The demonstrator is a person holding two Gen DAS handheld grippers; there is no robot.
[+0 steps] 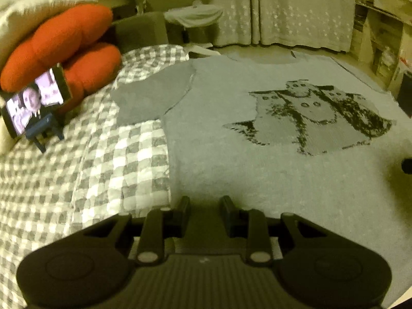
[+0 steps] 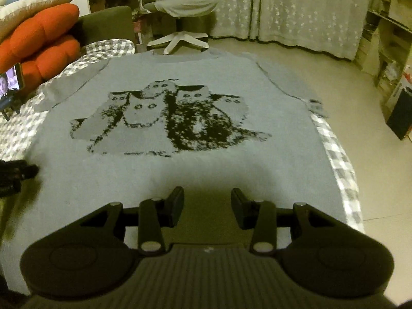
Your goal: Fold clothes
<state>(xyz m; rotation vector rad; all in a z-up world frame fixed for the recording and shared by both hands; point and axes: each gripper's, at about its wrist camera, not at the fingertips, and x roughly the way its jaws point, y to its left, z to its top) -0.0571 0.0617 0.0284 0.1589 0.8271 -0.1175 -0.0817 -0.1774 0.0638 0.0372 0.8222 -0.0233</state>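
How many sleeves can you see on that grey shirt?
2: the left sleeve lies on the checked bedspread near the phone; the right sleeve reaches the bed's far edge.

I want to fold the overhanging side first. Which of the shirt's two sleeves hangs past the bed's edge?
The sleeve on the floor side, away from the orange cushion; the other sleeve lies flat on the checked bedspread.

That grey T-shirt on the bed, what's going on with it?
A person holds a gripper in each hand over the grey T-shirt, which lies flat, print side up, on the checked bedspread. The left gripper and right gripper both hang above its bottom hem with jaws apart and nothing between them. No fold has been made yet. A phone on a stand sits by the orange cushion.
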